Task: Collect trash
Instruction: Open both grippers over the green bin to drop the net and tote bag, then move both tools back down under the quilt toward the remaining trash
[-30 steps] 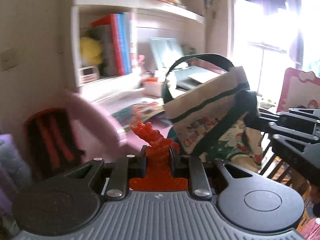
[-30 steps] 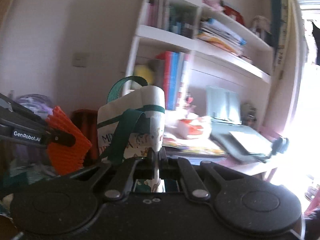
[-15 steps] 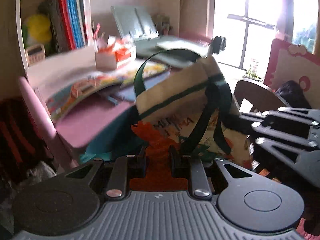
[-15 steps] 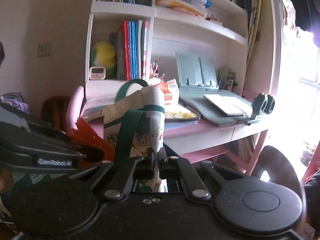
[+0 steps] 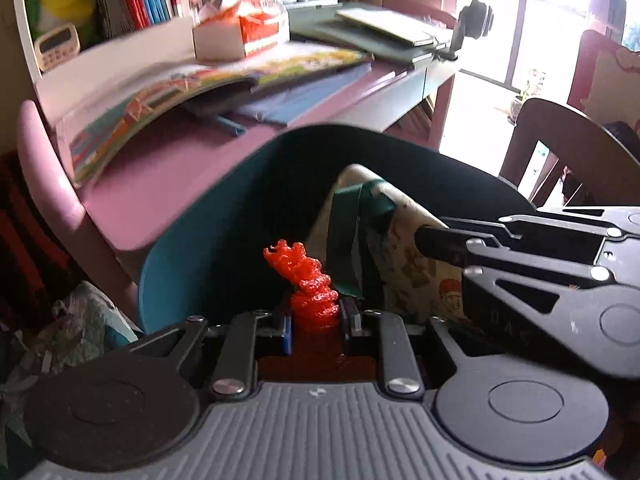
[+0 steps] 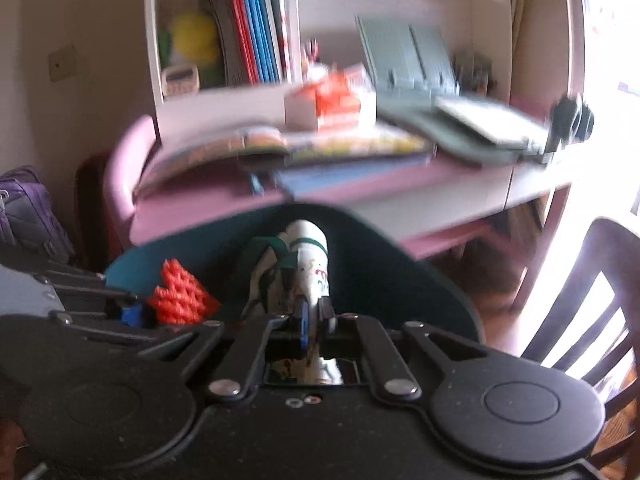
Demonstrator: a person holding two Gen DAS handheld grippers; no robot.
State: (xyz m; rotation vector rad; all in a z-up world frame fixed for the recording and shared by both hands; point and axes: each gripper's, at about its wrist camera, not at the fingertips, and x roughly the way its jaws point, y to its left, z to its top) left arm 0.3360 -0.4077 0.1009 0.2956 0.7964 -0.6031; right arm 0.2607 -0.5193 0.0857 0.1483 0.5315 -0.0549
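Where books (image 5: 224,80) sprawl, pink desk (image 5: 168,168), white shelves (image 6: 224,28).

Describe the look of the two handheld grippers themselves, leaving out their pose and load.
The left gripper has a grey ribbed body, two round black discs, black linkage bars with silver screws, and blue-edged jaws. The right gripper is black, built alike, with blue on its jaws. No cables, sleeves or readable markings show.

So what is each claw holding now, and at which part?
The left claw grips the orange crinkled piece at its lower end. The right claw pinches the printed tote bag at its folded fabric edge.
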